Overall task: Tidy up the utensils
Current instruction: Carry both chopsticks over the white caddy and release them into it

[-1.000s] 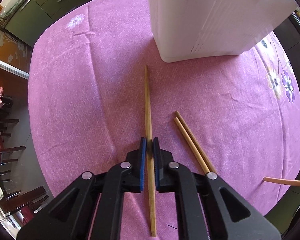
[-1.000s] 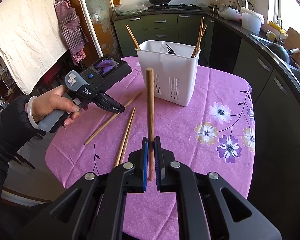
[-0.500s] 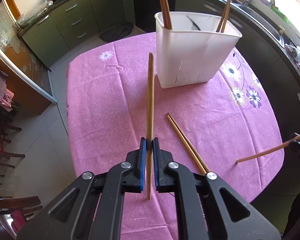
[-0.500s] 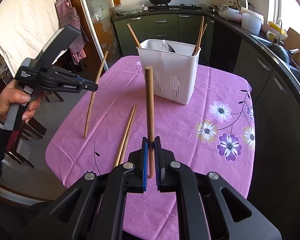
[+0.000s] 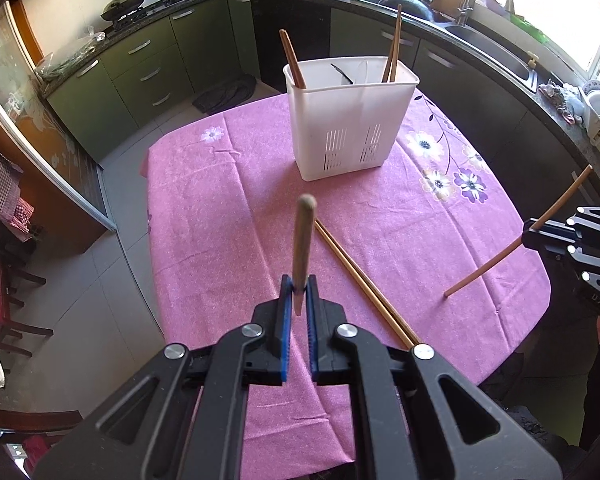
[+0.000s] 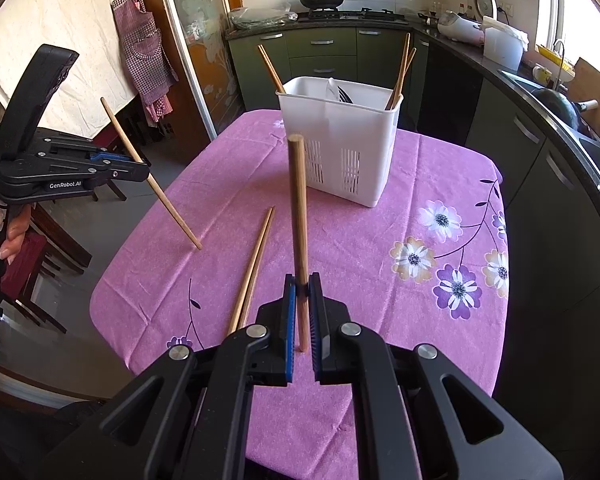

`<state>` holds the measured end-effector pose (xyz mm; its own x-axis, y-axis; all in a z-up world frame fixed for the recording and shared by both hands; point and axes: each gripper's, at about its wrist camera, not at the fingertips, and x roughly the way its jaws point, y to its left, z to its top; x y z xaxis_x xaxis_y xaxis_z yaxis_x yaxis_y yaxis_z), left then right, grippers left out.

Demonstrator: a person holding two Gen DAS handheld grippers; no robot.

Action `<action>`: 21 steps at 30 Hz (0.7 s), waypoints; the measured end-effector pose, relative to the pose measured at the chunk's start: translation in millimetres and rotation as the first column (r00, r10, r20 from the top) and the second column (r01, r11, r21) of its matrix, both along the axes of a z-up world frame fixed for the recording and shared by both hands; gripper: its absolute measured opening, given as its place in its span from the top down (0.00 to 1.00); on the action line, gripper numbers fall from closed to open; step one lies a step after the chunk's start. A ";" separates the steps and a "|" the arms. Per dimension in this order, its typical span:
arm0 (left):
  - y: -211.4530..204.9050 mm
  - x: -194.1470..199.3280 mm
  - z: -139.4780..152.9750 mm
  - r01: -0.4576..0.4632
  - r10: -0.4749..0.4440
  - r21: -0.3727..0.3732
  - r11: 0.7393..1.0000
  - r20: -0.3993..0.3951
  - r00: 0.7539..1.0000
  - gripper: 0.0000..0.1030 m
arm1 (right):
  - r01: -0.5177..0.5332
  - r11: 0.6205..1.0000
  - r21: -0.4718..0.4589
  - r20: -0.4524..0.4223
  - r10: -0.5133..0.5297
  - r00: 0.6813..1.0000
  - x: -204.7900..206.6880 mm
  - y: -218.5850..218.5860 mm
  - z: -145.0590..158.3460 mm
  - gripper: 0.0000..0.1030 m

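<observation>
The left gripper [image 5: 299, 292] clamps 1 chopstick [image 5: 303, 248]; the right gripper [image 6: 302, 284] pinches another chopstick [image 6: 298, 216]. A pair of chopsticks [image 6: 254, 268] lies on the pink tablecloth [image 6: 380, 248] (at 6 o'clock from the white utensil holder [image 6: 340, 148]).

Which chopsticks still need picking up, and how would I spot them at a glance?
Start at the white utensil basket standing on the pink tablecloth. In front of it, nearer the cameras, a pair of chopsticks lies flat on the cloth, side by side. Unlike the single chopsticks clamped in the left gripper and the right gripper, or those standing in the basket, nothing holds this pair.
</observation>
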<state>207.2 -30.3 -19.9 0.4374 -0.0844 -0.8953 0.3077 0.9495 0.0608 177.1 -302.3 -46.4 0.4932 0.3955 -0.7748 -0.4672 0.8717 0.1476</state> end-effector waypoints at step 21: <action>-65.5 83.1 156.8 0.026 0.002 -0.114 0.993 0.242 0.970 0.93 | -0.026 0.999 0.024 -0.006 0.026 1.000 2.9 -6.6 -1.8 0.93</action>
